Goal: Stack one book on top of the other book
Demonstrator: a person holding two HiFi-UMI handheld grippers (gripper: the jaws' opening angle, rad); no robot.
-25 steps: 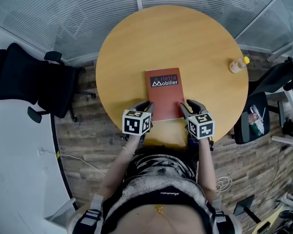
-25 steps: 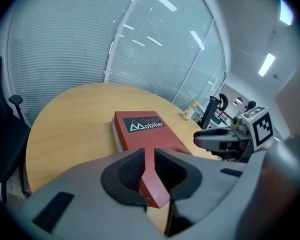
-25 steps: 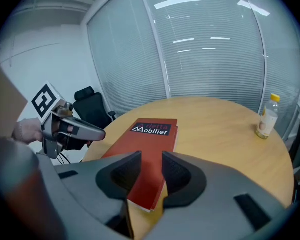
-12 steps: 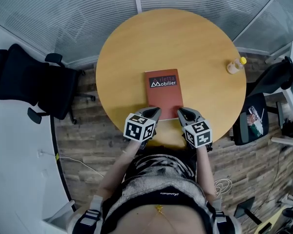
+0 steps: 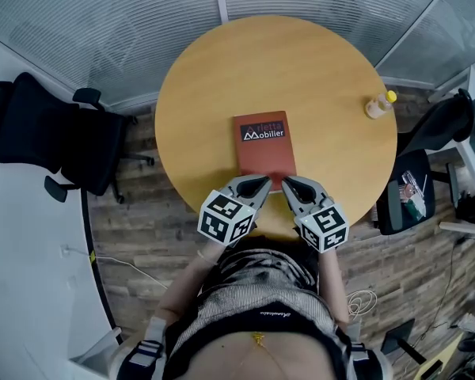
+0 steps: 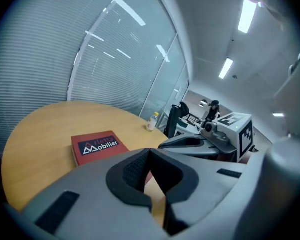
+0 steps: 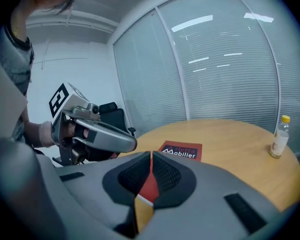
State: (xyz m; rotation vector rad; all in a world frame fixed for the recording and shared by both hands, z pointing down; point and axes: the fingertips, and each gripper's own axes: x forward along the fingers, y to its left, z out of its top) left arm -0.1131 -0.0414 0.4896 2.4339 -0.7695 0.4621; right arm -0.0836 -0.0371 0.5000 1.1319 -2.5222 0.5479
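- The red book (image 5: 264,150) lies flat near the middle of the round wooden surface (image 5: 301,70), its title facing up and its near edge just ahead of both grippers. Only one cover shows. Its side looks thick in the left gripper view, but I cannot tell whether a second book lies under it.
- The left gripper (image 5: 259,184) has its jaws closed together with nothing between them. It hangs above the surface's near edge, just short of the book's near left corner.
- The right gripper (image 5: 288,184) is also closed and empty, with only a hairline gap between its pads. It sits close beside the left gripper, and the two tips angle toward each other.
- If this is already a finished stack, the likeliest mishap is a closed tip dropping forward and catching the near edge. That would skew the top cover or slide it off square.
- If a book is yet to be placed, closed jaws can only push. A push at the near edge would send the book across the smooth wood rather than lift it.
- The two grippers are near enough to knock together if either swings inward.
- The small bottle (image 5: 378,105) stands well apart at the far right rim. A wide sweep of the right gripper could tip it off the edge.
- The office chair (image 5: 55,133) at the left is clear of the surface and poses little risk.
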